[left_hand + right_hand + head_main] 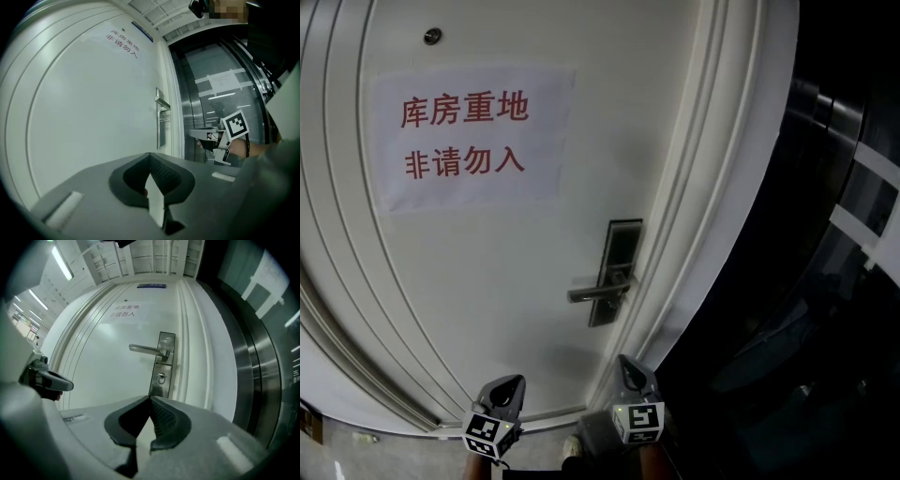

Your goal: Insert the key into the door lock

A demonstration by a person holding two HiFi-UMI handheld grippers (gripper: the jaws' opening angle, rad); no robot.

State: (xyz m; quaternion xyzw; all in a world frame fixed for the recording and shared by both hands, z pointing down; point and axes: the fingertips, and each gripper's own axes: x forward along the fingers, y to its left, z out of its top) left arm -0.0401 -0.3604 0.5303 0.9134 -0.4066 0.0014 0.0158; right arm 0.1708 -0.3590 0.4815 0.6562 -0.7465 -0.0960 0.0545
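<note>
Both grippers shut, facing the door, no key in view.
My left gripper (150,155) and right gripper (150,398) have jaws pressed together with nothing clearly between them. Beyond, on the white door (487,281), are the dark metal lock plate (617,272), silver lever handle (145,349) and round keyhole (161,378). The key is possibly hidden. Likely small, stiff, slick: pinch its flat bow.
</note>
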